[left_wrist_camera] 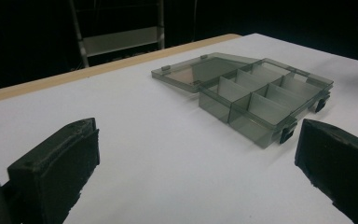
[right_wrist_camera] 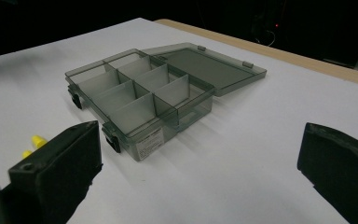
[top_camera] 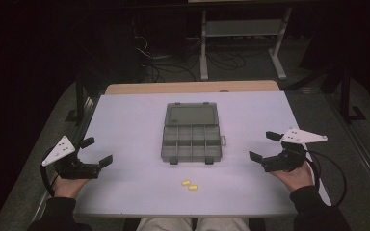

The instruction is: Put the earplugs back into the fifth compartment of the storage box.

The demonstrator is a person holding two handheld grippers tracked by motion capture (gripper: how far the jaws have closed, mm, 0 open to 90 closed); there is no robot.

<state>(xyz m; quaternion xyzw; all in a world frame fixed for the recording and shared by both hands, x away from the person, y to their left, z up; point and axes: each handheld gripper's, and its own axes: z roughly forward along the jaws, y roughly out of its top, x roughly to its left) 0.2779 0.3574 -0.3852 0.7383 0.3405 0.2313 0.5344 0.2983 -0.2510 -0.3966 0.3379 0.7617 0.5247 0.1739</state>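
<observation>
Smoke-grey compartment box [top_camera: 191,136] at the middle of the desk [top_camera: 125,125], lid [top_camera: 191,114] thrown fully open and lying flat on the far side, hinged to the tray. Tray split by dividers into two rows of cells, seemingly bare as far as can be seen. Dark latches along the near edge, a small label on the right end wall in the right gripper view.

Just in front of the box, toward the near desk edge: two small yellow pieces [top_camera: 189,185], side by side, close together, apart from the box.

Left gripper [top_camera: 97,151] at the left of the desk, well apart from the box, held in a hand, jaws spread wide with only bare desk between them. Right gripper [top_camera: 264,146] at the right of the desk, likewise well clear of the box, jaws wide apart, gripping nothing. Both pointed inward toward the box. Grey three-cornered plates on top, cables trailing back to the forearms.
</observation>
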